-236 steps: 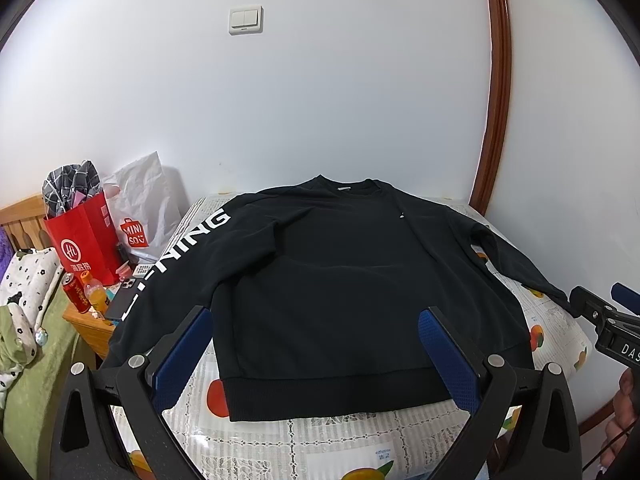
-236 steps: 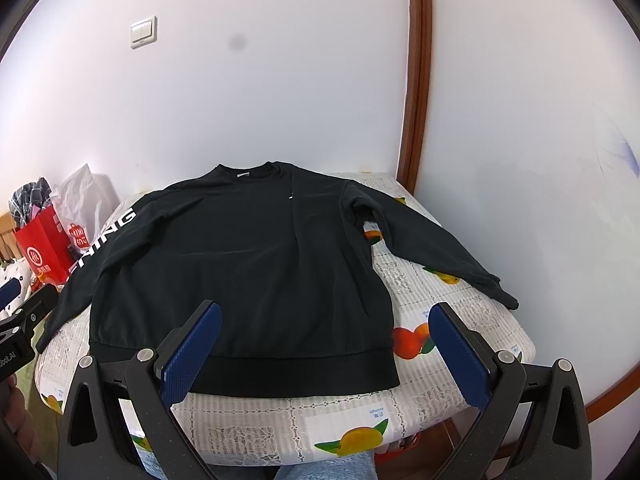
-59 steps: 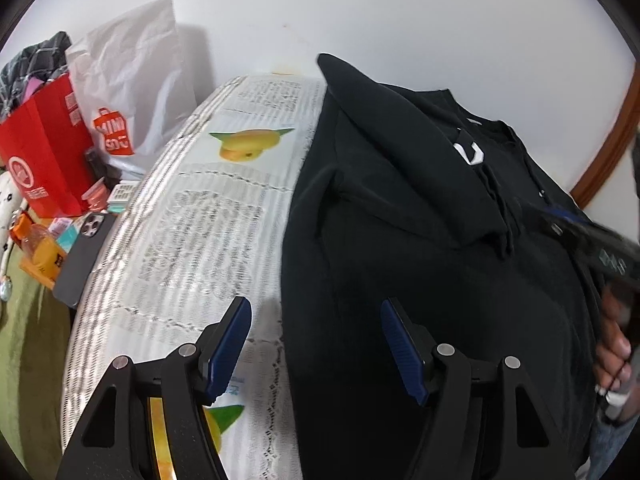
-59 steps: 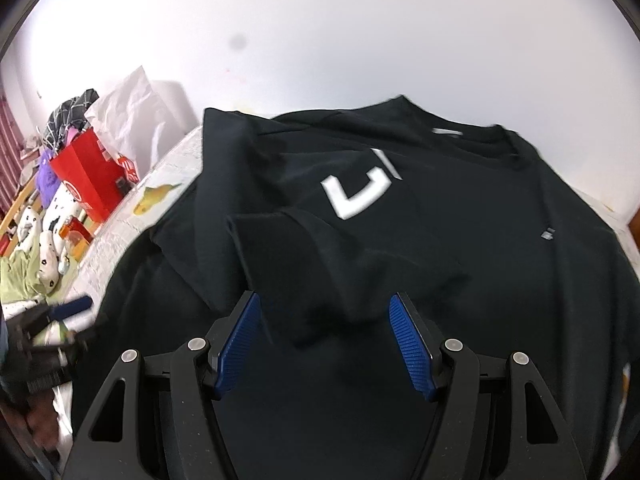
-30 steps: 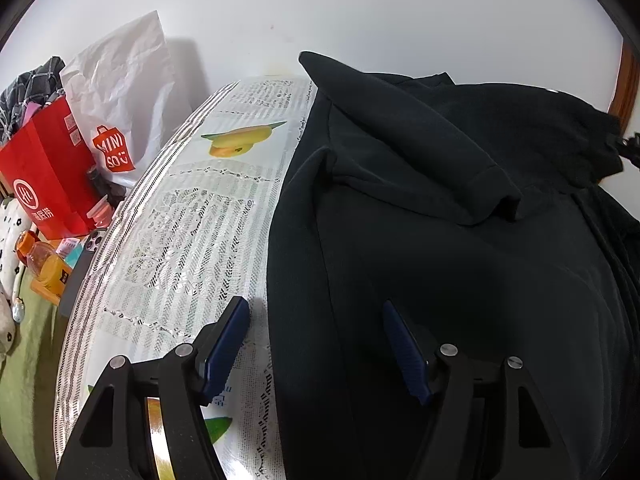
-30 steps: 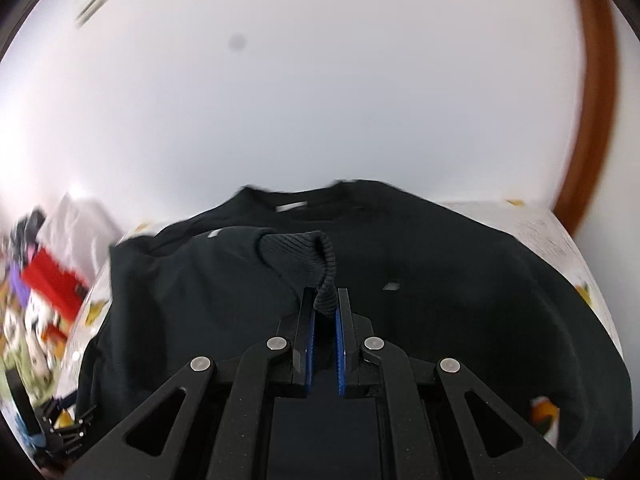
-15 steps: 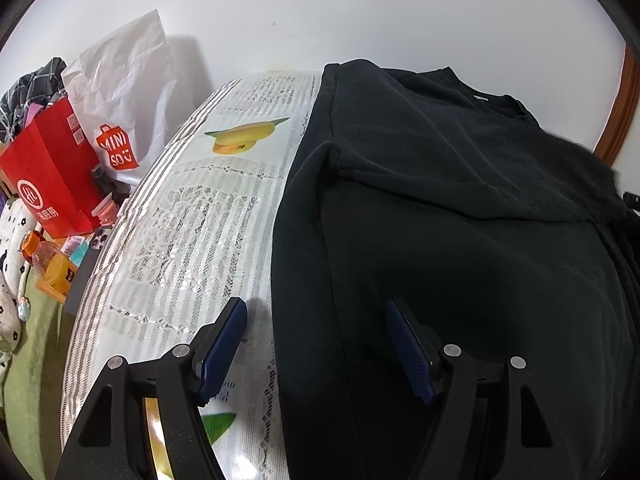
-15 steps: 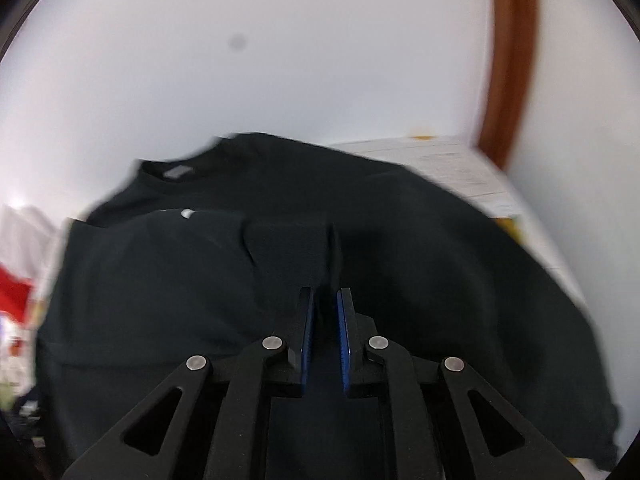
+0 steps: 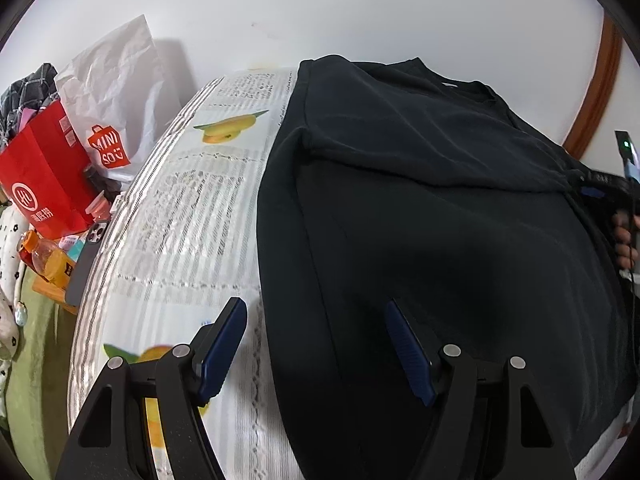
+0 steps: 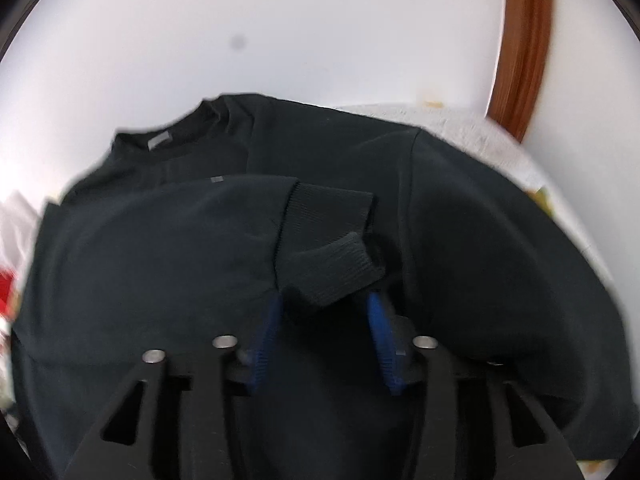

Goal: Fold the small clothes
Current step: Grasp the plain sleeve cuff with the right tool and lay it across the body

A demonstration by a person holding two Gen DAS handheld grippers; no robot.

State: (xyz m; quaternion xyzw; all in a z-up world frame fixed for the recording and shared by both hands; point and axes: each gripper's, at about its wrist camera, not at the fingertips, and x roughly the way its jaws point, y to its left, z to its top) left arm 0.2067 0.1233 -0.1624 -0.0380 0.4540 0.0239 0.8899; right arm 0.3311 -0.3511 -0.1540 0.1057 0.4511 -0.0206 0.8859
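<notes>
A black sweatshirt (image 9: pixel 460 232) lies flat on a table with a white fruit-print cloth (image 9: pixel 180 208). Its left sleeve is folded across the chest, and the ribbed cuff (image 10: pixel 332 248) lies just in front of my right gripper (image 10: pixel 324 316). The right gripper is open, its blue pads either side of the cuff's loose end. My left gripper (image 9: pixel 316 336) is open and empty, low over the sweatshirt's left side edge. The right gripper also shows in the left wrist view (image 9: pixel 600 188) at the far right, held by a hand.
A red paper bag (image 9: pixel 40 176) and a white Miniso bag (image 9: pixel 116 104) stand left of the table. A phone (image 9: pixel 86 256) and a drink bottle (image 9: pixel 48 260) lie on a low stand there. A white wall and brown door frame (image 10: pixel 520 44) are behind.
My right gripper carried the left sleeve's cuff across the chest, then opened and let it drop onto the sweatshirt. My left gripper has stayed open at the left side edge.
</notes>
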